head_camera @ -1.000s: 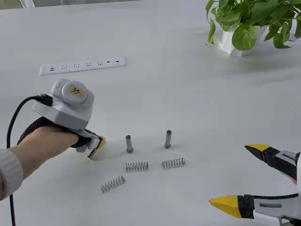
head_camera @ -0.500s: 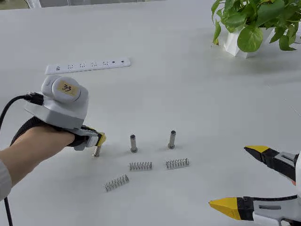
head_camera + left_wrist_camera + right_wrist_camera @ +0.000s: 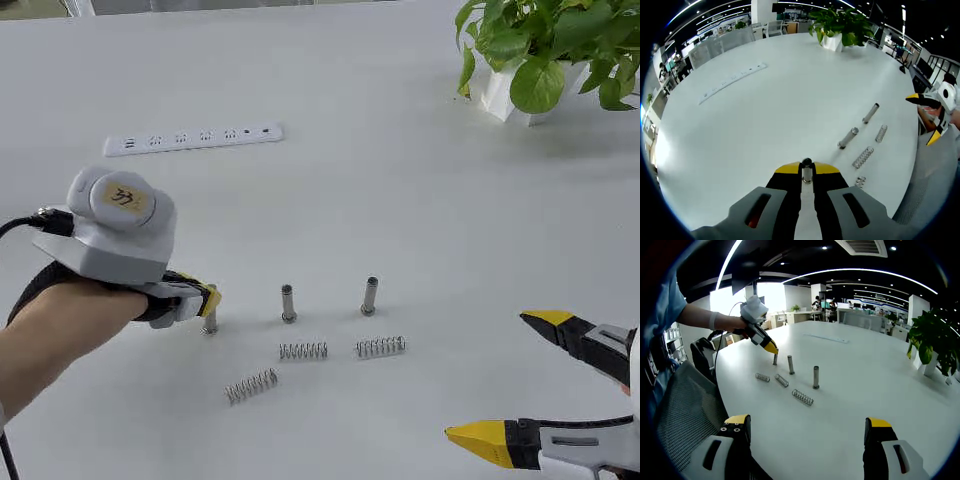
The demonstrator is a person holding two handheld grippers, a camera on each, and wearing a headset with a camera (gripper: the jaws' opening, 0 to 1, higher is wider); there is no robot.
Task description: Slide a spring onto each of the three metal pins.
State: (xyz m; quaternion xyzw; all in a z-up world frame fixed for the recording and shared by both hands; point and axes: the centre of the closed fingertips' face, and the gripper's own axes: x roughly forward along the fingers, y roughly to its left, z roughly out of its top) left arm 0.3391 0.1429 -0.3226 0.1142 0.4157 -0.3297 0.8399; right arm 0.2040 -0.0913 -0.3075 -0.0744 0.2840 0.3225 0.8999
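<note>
Head view | left hand-held gripper (image 3: 210, 300) clamps upright grey pin (image 3: 211, 323) | right hand-held gripper (image 3: 508, 377) gapes | three coiled springs (image 3: 303, 351) lie flat

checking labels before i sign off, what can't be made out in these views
Head view: top of the left pin, behind the tips of the left gripper.
Left gripper view: nearest spring, partly behind that gripper's body.
Head view: right gripper body, cut by the frame edge.
</note>
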